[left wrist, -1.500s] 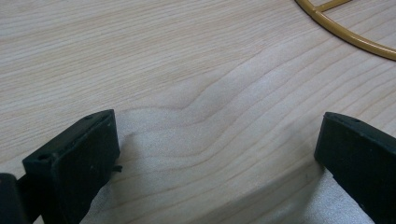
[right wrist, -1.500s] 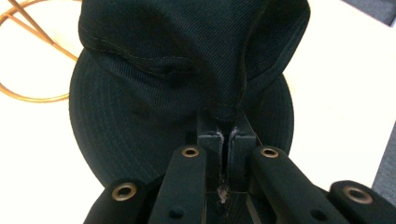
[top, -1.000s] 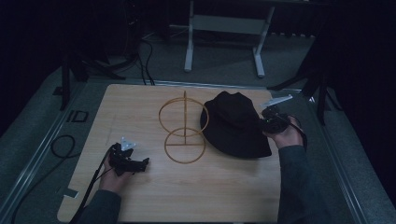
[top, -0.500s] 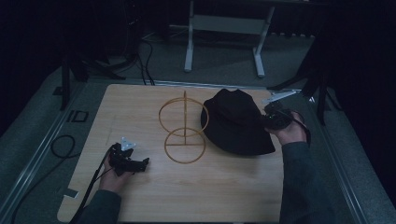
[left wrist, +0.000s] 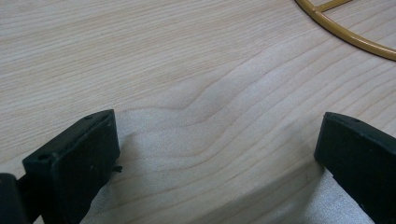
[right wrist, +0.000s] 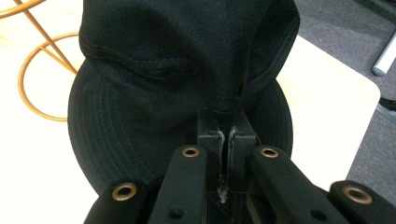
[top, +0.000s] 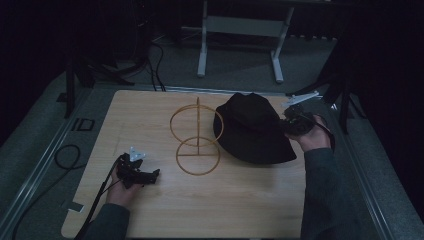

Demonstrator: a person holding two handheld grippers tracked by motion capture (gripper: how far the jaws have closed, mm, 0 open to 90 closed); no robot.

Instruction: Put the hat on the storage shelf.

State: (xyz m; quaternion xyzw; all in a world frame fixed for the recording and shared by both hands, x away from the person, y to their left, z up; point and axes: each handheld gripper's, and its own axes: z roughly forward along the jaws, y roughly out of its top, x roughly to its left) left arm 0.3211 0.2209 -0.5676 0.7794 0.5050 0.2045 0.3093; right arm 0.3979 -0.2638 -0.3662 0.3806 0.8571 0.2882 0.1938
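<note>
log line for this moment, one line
right gripper: shut on black hat | left gripper: open, on table | wire stand: upright beside hat

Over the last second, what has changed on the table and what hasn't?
The right gripper, shut on the hat, drew a little nearer the hat, and the brim at that side bunched up slightly. The hat otherwise lies where it was, beside the wire stand. The left gripper rests open on the table, unmoved.
</note>
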